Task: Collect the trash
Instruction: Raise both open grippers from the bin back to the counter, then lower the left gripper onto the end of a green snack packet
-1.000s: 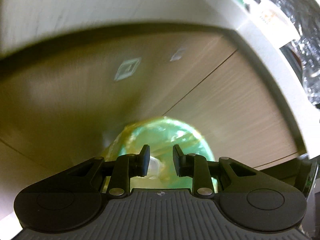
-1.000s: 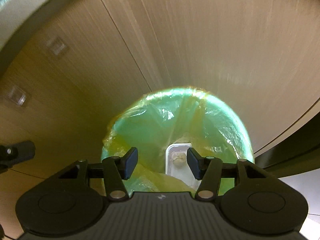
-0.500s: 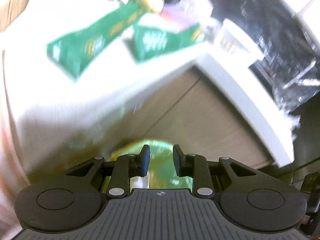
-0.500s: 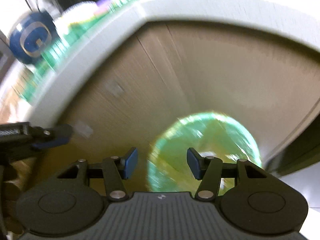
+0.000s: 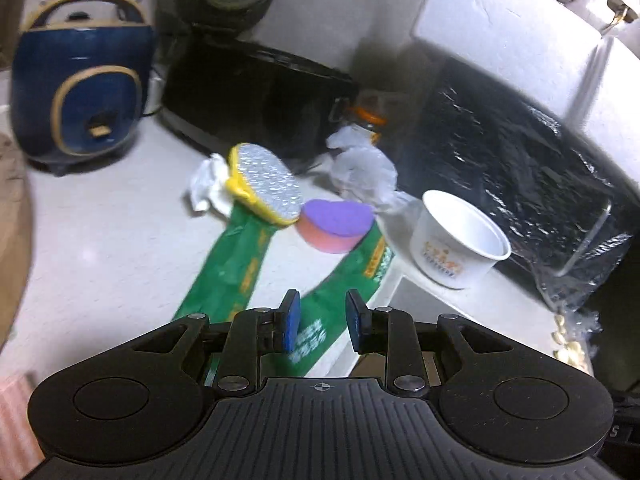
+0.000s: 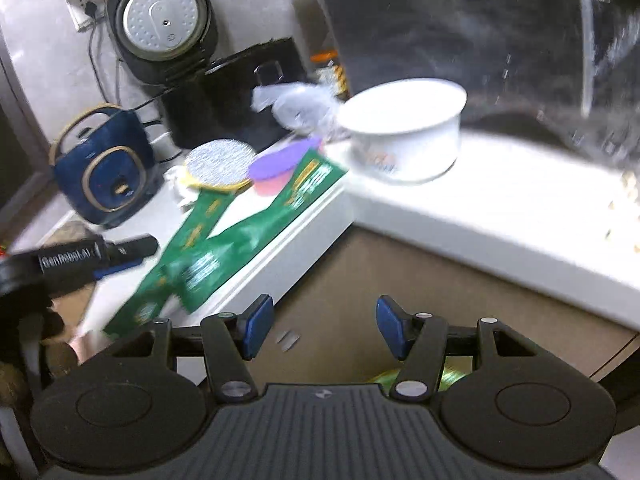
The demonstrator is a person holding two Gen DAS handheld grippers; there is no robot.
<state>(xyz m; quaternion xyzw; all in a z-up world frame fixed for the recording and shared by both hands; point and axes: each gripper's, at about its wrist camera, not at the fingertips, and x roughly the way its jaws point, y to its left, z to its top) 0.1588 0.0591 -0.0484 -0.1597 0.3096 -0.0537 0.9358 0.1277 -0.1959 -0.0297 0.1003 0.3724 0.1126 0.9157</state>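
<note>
Both grippers hang empty over a cluttered white bench [image 5: 100,240], fingers parted and gripping nothing: the left gripper [image 5: 322,320] above two green wrappers [image 5: 236,264], the right gripper [image 6: 322,326] out past the bench edge, its fingers having just spread slightly. The trash lies on the bench: the wrappers, a foil-topped yellow lid [image 5: 266,182], a pink tub with purple lid [image 5: 334,224], crumpled plastic [image 5: 366,170] and a white paper bowl [image 5: 460,240].
</note>
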